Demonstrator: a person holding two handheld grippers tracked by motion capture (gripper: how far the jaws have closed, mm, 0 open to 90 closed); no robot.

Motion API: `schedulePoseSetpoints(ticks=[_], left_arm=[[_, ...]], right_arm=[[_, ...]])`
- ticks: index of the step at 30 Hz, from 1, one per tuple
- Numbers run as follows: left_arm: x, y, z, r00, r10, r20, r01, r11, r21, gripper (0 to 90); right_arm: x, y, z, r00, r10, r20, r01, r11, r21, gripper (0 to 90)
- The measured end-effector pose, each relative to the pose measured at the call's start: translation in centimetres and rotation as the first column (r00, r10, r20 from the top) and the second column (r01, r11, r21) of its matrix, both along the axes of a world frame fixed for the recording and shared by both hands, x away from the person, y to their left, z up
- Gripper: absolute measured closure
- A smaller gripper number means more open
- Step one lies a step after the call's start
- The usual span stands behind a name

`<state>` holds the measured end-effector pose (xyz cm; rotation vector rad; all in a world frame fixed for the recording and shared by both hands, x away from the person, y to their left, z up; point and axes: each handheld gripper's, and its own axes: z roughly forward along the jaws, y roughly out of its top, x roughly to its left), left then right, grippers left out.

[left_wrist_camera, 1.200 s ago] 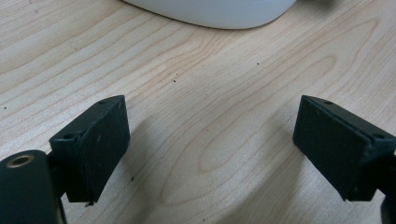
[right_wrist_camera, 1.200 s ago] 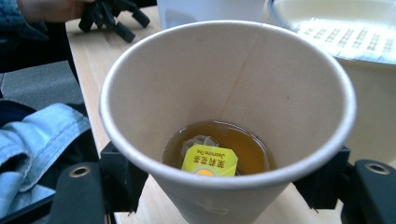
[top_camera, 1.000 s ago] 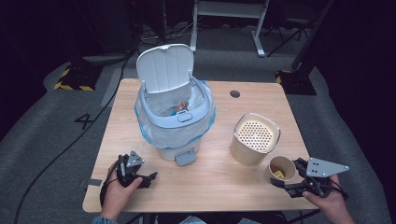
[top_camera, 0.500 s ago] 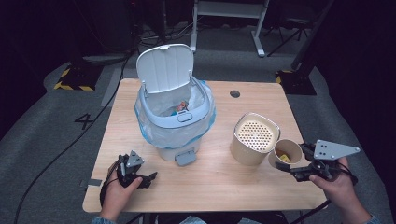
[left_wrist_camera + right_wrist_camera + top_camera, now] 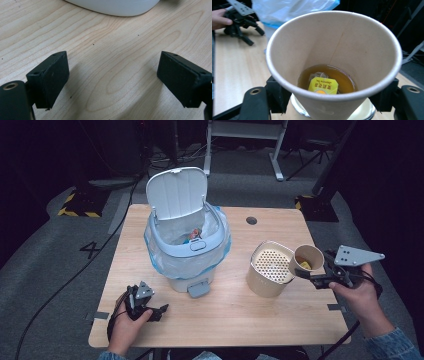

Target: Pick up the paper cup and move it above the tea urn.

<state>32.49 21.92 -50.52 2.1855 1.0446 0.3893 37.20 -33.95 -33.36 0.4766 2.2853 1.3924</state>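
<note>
Partly hidden – right gripper's (image 5: 306, 275) fingers (image 5: 275, 95) behind paper cup (image 5: 332, 50).

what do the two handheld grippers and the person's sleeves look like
Both the left gripper and the right gripper are black with blocky rectangular jaws. Each has a grey three-cornered plate with small holes on top and a trailing black cable. The right forearm wears a blue denim sleeve.

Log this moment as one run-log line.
right hand-held gripper: shut on paper cup of tea, tipped at strainer canister | left hand-held gripper: open on table | bin: lid up
</note>
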Motion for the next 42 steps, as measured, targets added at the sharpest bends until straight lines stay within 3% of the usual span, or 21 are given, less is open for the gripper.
schedulePoseSetpoints(ticks=[13,23,30,42], left_arm=[[0.0,0.0,0.0,1.0,0.001,0.001,-0.001,1.0,0.0,11.1],[0.0,0.0,0.0,1.0,0.001,0.001,-0.001,1.0,-0.001,11.0],[0.0,0.0,0.0,1.0,0.001,0.001,-0.001,1.0,-0.001,11.1],[0.0,0.0,0.0,1.0,0.001,0.001,-0.001,1.0,0.0,11.1]], right_arm=[[4.0,0.5,0.7,0.9982,-0.024,0.056,0.026,0.9986,-0.047,30.6],[6.1,1.1,0.2,0.9977,-0.041,0.054,0.045,0.9967,-0.068,30.6],[7.2,1.6,-0.5,0.996,-0.061,0.065,0.067,0.9933,-0.094,30.6],[7.7,2.3,-1.3,0.9967,-0.052,0.062,0.059,0.9926,-0.106,30.5]])
